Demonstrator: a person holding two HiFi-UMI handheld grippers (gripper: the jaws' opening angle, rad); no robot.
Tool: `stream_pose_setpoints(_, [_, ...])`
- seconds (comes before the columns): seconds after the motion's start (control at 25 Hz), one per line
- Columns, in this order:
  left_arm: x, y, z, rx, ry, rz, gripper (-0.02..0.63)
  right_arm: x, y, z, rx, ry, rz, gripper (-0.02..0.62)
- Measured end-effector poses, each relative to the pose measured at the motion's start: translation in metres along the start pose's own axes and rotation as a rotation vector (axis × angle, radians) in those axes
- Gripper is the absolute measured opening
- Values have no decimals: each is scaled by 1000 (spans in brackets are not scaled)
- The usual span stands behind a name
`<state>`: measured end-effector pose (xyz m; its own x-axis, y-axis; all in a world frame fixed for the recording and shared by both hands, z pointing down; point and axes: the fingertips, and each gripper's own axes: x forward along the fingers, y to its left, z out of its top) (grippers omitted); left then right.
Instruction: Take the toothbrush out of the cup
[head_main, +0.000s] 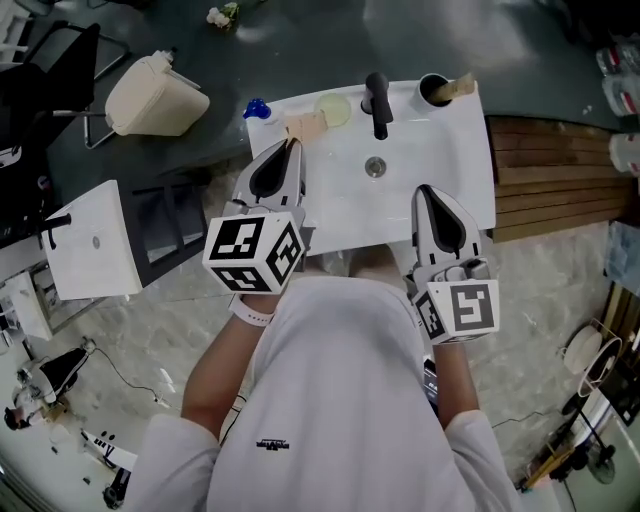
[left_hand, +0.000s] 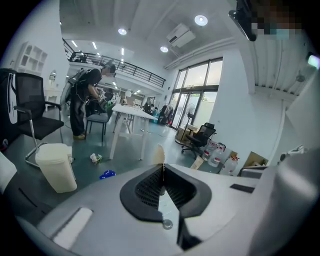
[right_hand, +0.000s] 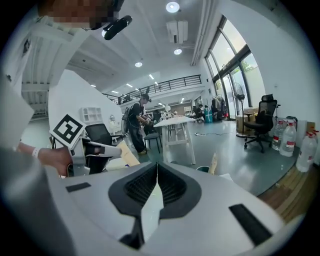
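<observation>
Left gripper (head_main: 293, 143) pinching tan piece (head_main: 305, 127), logo (head_main: 272, 445) blurred

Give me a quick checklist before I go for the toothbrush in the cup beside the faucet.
1. Toothbrush standing in the cup, handle sticking out: ok.
2. Right tongs open for the grab: not ok, shut and empty.
3. Left tongs free: not ok, shut on a tan flat piece.
4. Way from right tongs to cup unobstructed: ok, only bare sink between.
5. Faucet apart from the cup: ok.
</observation>
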<state>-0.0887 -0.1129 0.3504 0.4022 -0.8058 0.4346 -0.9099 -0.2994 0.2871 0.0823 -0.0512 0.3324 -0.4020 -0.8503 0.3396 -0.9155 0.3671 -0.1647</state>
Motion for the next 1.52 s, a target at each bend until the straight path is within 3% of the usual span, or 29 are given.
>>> stream_pose_setpoints(0.32, [-41, -10, 16, 38, -46, -29, 6, -23, 8, 13, -17, -52, -29, 6])
stream_pose_setpoints(0.72, [-73, -16, 1, 49, -33, -44, 6, -39, 4, 26, -10, -100, -72, 6])
stream_pose_setpoints(1.52, [-52, -50, -26, 46, 61, -47, 6, -21, -54, 35, 2, -88, -69, 9])
